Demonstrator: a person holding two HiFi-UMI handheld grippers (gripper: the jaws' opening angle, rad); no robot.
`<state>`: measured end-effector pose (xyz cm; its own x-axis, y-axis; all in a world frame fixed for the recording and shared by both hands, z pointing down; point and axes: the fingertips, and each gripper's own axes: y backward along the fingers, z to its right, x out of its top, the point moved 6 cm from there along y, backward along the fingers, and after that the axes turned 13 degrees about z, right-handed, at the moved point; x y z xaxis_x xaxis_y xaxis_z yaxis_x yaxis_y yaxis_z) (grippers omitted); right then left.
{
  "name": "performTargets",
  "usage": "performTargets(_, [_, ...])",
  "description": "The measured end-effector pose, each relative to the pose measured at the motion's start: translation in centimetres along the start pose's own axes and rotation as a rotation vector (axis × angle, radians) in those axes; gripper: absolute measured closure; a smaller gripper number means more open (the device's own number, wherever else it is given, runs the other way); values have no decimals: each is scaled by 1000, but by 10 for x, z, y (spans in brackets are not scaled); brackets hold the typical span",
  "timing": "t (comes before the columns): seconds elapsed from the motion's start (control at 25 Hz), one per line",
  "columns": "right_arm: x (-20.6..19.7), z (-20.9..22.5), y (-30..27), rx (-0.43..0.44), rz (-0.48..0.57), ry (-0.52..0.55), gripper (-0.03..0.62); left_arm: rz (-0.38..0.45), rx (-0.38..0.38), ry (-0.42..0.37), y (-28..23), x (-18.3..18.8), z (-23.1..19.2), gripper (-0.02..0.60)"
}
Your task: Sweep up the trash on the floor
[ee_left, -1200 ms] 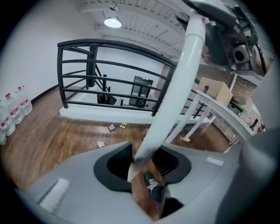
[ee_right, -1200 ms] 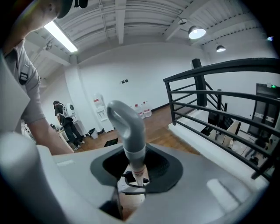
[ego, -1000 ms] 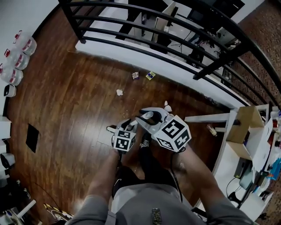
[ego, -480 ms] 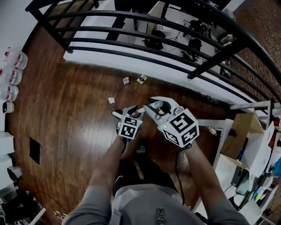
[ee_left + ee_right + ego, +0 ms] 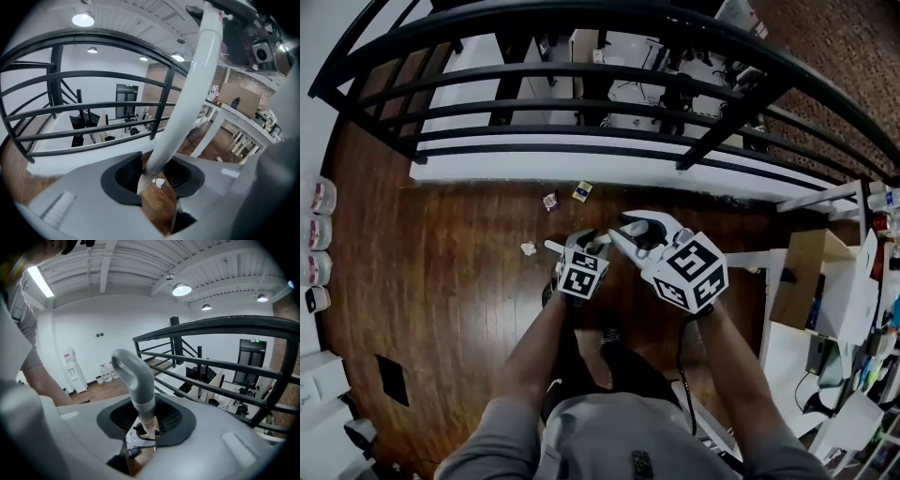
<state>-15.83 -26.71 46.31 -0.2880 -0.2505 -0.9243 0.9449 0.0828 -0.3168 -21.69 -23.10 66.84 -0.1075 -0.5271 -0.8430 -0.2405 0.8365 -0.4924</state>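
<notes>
step in hand: approach to the trash, tools carried, no sweeping contact seen yet.
left gripper (image 5: 578,244) pinches a white pole (image 5: 187,93); its jaws have just closed a little further on it.
right gripper (image 5: 630,231) is clamped on a grey handle (image 5: 136,376) with a hooked top end.
trash: crumpled paper (image 5: 528,248) on the wood floor (image 5: 459,281), just left of the left gripper at frame centre. two wrappers (image 5: 550,201) (image 5: 581,191) lie above it, near the white ledge under the black railing (image 5: 581,70).
next move, my judgement: lower the tools' working ends to the floor behind the paper, then draw the wrappers away from the ledge toward it, so that one pile forms. the ledge leaves little room behind the wrappers.
not readable: the lower ends of both tools are hidden under the grippers and the person's body, so which is broom and which is dustpan cannot be told. print on the wrappers is too small.
</notes>
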Motion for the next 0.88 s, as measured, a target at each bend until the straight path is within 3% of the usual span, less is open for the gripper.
performTargets(0.44, [50,-2,-39,-116,151,-134,499,-16,-102,-92,44,37,-45,469])
performTargets(0.64, [38,-8,-82,-118,179,-216,500,-80,-79,-120,63,20,-96,466])
performTargets(0.88, [-5,-25,-117,-134,89,-237,500,-149,-82,-198,69,-22,-136,462])
